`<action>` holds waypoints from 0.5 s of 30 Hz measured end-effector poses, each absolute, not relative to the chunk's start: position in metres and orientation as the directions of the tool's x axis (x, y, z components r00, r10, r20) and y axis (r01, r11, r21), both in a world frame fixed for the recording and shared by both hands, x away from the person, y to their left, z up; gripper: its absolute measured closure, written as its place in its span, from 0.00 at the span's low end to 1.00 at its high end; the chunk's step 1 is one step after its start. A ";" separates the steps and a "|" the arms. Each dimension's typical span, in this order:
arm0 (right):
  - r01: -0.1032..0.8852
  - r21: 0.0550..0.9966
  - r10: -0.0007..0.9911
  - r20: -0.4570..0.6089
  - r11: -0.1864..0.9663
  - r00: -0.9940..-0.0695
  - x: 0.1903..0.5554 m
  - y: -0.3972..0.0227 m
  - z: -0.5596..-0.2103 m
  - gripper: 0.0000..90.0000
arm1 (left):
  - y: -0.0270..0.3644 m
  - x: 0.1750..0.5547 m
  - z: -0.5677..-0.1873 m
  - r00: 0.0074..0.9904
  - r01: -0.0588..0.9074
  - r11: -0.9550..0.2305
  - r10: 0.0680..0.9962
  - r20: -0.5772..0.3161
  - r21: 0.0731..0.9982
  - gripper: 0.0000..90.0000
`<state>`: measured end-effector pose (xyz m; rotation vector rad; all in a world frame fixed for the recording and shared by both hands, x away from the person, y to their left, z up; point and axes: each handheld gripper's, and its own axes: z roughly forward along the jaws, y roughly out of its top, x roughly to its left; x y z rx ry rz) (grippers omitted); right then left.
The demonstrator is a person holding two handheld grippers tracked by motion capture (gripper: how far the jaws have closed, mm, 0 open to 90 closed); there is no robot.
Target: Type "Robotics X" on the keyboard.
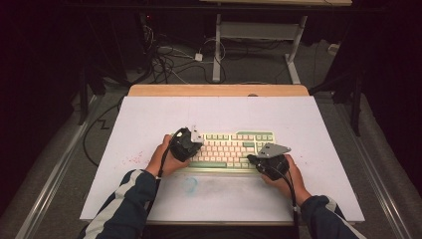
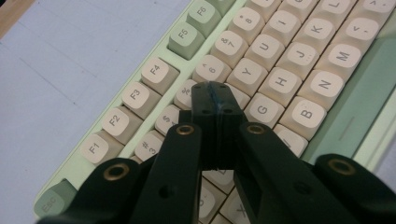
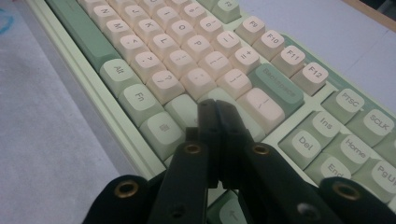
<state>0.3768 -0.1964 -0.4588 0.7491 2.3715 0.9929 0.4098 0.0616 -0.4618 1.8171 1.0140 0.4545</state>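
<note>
Closed jaws of the left gripper hover over the 5 key; the right gripper, also pinched shut on nothing, sits lower right over the keyboard at centre frame; tips this broad could press two keys at once.

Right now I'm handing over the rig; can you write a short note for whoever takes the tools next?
Left tool: shut, empty, tip over the keys near 5 and T.
Right tool: shut, empty, tip over the green keys below Backspace.
Keyboard: flat on the white mat, near the person's edge, a hand at each end.
Done: both tools poised for typing.
Left: which keys are pressed so far I cannot tell; carry on pressing.
</note>
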 end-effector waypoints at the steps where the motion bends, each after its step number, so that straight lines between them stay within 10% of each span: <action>1: 0.302 0.747 0.634 -0.201 0.592 -0.747 0.377 -0.196 -0.459 1.00 | 0.062 0.410 -0.461 0.583 0.438 -0.182 0.803 -0.125 0.880 0.97; 15: 0.275 0.779 0.648 -0.211 0.564 -0.731 0.371 -0.202 -0.444 1.00 | 0.070 0.404 -0.446 0.589 0.366 -0.127 0.799 -0.123 0.922 0.90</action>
